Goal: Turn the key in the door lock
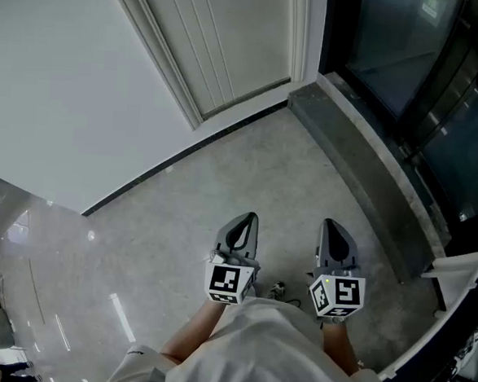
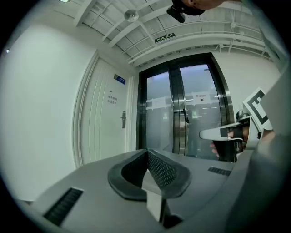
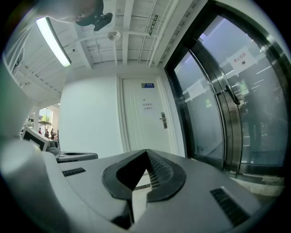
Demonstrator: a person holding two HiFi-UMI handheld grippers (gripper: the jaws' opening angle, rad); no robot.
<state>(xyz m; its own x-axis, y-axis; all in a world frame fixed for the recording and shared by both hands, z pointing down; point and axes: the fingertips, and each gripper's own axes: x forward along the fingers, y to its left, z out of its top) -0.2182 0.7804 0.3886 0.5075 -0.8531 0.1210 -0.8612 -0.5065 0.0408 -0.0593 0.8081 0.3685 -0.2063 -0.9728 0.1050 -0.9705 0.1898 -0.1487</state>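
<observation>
Door lock (image 3: 163, 120) is seen on the white door (image 1: 233, 47), well apart from both; left hand-held gripper (image 1: 247, 221) and right hand-held gripper (image 1: 331, 227) are pressed together, empty; no key can be made out; it could be bumped unless jaws are spread first.

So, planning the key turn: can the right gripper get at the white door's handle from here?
Probably not yet. The right gripper is shut and empty, and the handle looks well beyond it across the floor. Nothing blocks the way; stepping closer should do.
</observation>
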